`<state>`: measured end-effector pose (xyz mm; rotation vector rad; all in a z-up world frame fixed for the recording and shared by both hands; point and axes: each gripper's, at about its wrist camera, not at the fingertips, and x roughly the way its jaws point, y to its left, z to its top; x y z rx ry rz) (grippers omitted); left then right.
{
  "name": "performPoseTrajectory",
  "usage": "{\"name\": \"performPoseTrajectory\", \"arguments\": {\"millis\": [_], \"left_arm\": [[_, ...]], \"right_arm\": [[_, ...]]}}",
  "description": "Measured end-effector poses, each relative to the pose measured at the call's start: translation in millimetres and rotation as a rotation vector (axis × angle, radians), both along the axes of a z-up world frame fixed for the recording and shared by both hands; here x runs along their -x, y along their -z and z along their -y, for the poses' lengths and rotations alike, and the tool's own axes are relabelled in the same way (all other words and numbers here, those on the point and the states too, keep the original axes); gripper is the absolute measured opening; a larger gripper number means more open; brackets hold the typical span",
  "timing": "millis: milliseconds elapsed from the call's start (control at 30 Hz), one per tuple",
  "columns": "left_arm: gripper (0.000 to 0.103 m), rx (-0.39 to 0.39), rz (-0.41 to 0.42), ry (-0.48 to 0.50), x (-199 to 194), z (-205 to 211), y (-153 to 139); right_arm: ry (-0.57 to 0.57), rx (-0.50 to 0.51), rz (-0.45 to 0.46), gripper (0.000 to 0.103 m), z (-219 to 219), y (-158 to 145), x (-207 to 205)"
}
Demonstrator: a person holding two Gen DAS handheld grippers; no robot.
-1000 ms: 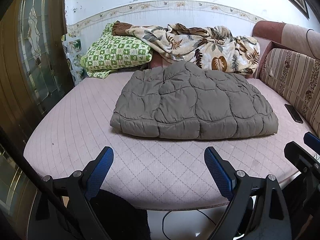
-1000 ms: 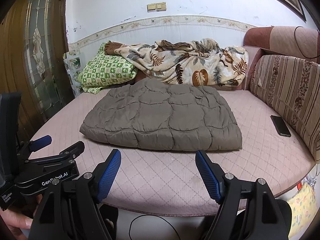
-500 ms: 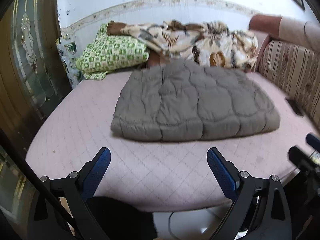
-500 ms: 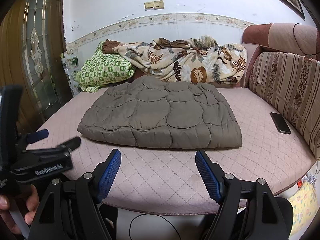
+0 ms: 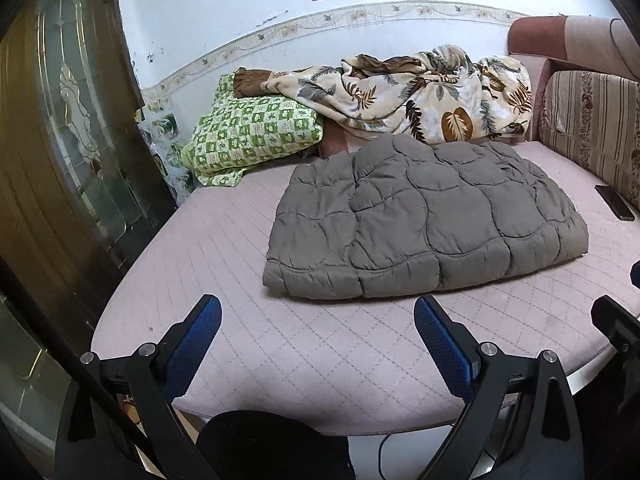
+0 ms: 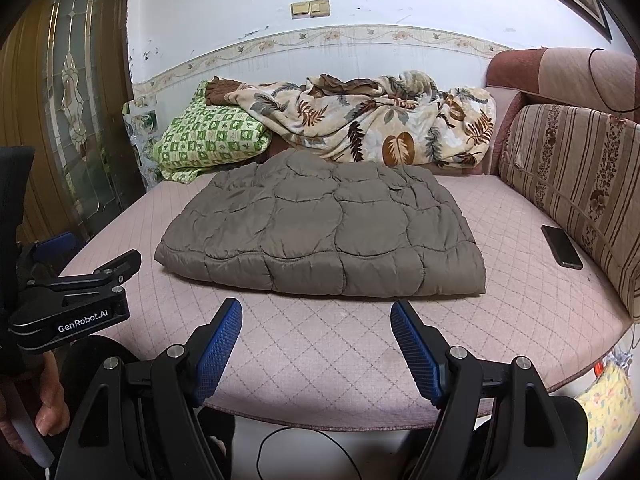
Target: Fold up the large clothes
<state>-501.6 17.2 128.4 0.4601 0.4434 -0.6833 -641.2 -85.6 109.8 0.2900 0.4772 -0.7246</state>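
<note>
A grey-brown quilted padded garment (image 5: 424, 216) lies folded into a thick rectangle on the pink quilted mattress (image 5: 224, 248), its folded edge toward me. My left gripper (image 5: 318, 304) hovers open over the mattress's near edge, short of the garment, with nothing between its blue pads. My right gripper (image 6: 317, 306) is likewise open and empty, just in front of the garment (image 6: 320, 236). In the right wrist view a black finger (image 6: 120, 264) of the left gripper shows at the left, held by a hand (image 6: 48, 404).
A dark phone (image 6: 562, 246) lies on the mattress by the striped back cushion (image 6: 572, 184). A green checked pillow (image 5: 256, 136) and a leaf-print blanket (image 5: 420, 92) are piled against the wall. A glass-panelled door (image 5: 80, 120) stands at left.
The left gripper's jaws have spread a little wider and its view has rolled, so the garment now sits to the right. The right gripper and the garment have not moved.
</note>
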Motion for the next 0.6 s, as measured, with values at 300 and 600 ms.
{"name": "performPoseTrajectory", "arguments": {"millis": [300,600], "left_arm": [[0.097,-0.01,-0.018,0.002,-5.0,1.6,4.0],[0.097,0.013,-0.059,0.033,-9.6,-1.3,10.0]], "right_arm": [[-0.001,-0.006,-0.01,0.081,2.1,2.7,-1.6],[0.005,-0.023,-0.014,0.081,7.1,6.3,-1.9]]}}
